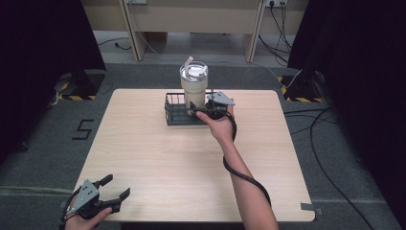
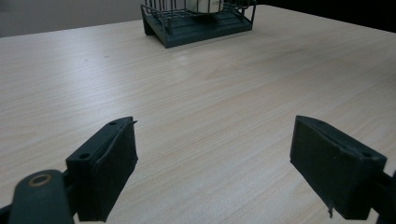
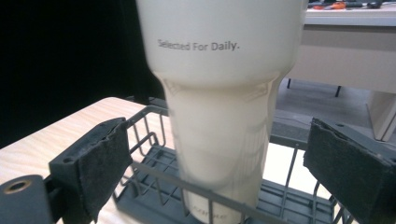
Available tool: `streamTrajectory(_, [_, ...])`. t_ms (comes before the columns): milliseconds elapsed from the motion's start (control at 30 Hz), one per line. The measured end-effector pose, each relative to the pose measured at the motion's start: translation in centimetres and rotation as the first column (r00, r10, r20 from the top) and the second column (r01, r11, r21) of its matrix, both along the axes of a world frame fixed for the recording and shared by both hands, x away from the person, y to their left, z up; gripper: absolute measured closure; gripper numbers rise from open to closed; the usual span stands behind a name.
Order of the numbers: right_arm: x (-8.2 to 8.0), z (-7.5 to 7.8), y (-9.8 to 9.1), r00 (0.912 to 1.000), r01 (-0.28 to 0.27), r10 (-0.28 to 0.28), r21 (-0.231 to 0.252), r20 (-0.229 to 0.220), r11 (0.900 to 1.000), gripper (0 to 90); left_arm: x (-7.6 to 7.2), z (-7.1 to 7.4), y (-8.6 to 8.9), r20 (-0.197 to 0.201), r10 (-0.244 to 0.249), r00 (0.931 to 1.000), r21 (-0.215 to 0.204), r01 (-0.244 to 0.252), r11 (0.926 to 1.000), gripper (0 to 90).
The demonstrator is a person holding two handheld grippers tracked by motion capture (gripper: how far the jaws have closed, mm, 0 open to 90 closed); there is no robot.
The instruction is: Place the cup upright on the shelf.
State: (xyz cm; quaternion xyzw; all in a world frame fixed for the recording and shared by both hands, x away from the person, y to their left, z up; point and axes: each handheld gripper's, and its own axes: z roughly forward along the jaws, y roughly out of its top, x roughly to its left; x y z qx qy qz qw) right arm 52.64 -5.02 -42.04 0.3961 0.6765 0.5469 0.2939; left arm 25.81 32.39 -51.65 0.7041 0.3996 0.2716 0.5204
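Tumblers: one cream tumbler is standing upright inside the basket, toward twelve o'clock on the table; a clear lid with a pale tab is sitting on top; in the right gripper view the words "Selected For Daily." are showing on its wall
Baskets: one dark wire basket is resting on the table; the tumbler is occupying its three o'clock half
Grippers: two; the right gripper is hovering just beside the tumbler at its four o'clock, jaws apart, pads on either side of the cup and not pressing on it; the left gripper is idling at the table's seven o'clock corner, jaws spread wide over bare wood
In the way: the basket's front wires are crossing between the right gripper's pads and the tumbler's foot
Around: black curtains at nine and three o'clock; cables trailing on the grey floor; a pale bench beyond twelve o'clock
Hard to see: the tumbler's rim is cut off in the right gripper view; small print near its foot is blurring; in the left gripper view the basket is cropped at the top
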Motion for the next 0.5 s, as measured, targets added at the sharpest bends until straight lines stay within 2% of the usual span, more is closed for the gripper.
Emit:
streamTrajectory(167, [-1.2, 0.3, -0.5, 0.9999, -0.016, 0.016, 0.013, -0.002, 0.9998, 13.4, 0.0, 0.0, 0.0, 0.000, 0.001, 1.0000, 0.001, -0.001, 1.0000, 14.1])
streamTrajectory(500, [-3.2, 0.4, -1.5, 0.9996, -0.026, 0.026, 0.015, 0.007, 0.9995, 13.2, 0.0, 0.0, 0.0, -0.003, 0.004, 1.0000, 0.005, -0.004, 1.0000, 14.1])
